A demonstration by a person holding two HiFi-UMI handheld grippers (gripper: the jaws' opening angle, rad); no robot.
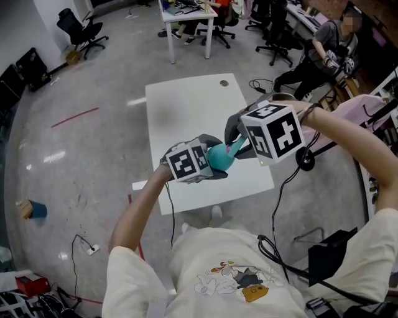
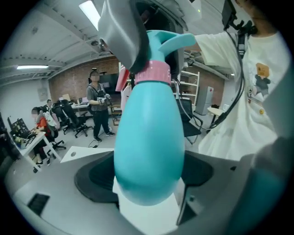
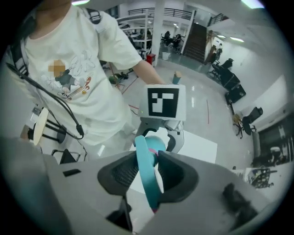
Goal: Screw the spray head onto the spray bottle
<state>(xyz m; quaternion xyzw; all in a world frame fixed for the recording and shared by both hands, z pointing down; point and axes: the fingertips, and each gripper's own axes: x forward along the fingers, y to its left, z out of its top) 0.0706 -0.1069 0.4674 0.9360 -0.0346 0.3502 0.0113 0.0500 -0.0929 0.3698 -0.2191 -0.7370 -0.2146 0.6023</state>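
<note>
Above the white table (image 1: 186,105) my left gripper (image 1: 208,163) is shut on the round body of a teal spray bottle (image 1: 219,158). In the left gripper view the bottle (image 2: 149,142) fills the space between the jaws, with a pink collar (image 2: 151,73) at its neck and the teal spray head (image 2: 177,41) on top. My right gripper (image 1: 239,144) is shut on that spray head (image 1: 236,146) and meets the bottle from the right. The right gripper view shows the thin teal spray head (image 3: 147,176) pinched between its jaws, with the bottle (image 3: 155,143) and the left gripper's marker cube (image 3: 163,102) just beyond.
The table has a round cable hole (image 1: 224,82) near its far edge. Cables (image 1: 283,186) trail on the floor at the right. Office chairs (image 1: 81,28), another desk (image 1: 186,15) and a seated person (image 1: 323,53) are farther back. A blue cup (image 1: 37,210) lies on the floor at left.
</note>
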